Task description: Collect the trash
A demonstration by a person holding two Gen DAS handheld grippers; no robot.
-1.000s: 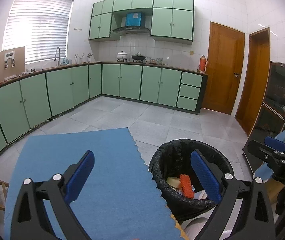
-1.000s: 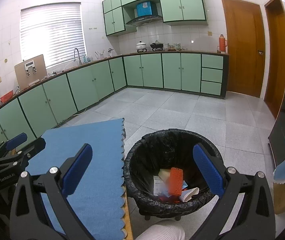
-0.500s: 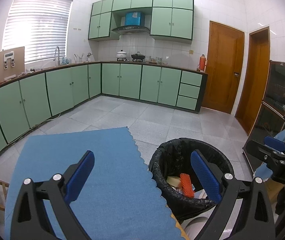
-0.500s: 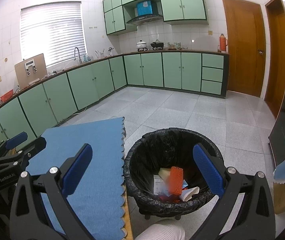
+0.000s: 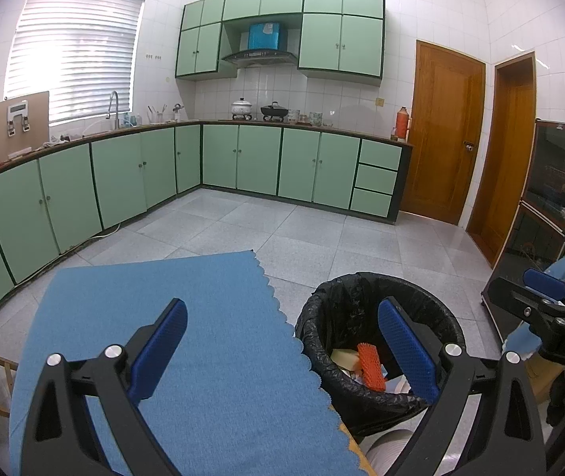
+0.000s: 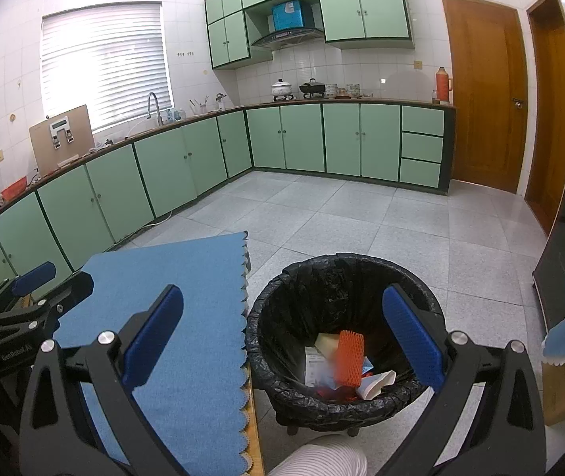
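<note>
Item: trash, collected in a bin (image 6: 346, 277) lined with a black plastic bag (image 5: 322, 325), standing on the tiled floor just beside the table edge.

Contents seen: an orange foam net sleeve (image 6: 349, 357) standing on end; a pale yellow scrap (image 6: 327, 343) behind it; a printed paper slip (image 6: 316, 365); a white crumpled piece (image 6: 377, 384); something red beneath, too hidden to name.

Handling, as judged: all pieces looked light and soft. The net sleeve would squash under the pads and spring back; best taken across its middle. Paper would slide or tear if pinched at a corner. The liner was thin, slack film, prone to snagging; its rolled rim offered the firmest hold.

Left gripper (image 5: 282, 341): fingers spread wide, nothing between them, held above the blue cloth (image 5: 203, 337) and the bin's near rim.

Right gripper (image 6: 282, 333): fingers likewise spread wide and empty, framing the bin mouth.

Cloth: bare of trash where visible; scalloped edge toward the bin.

Status, as judged: collection appeared complete or nearly so.
</note>
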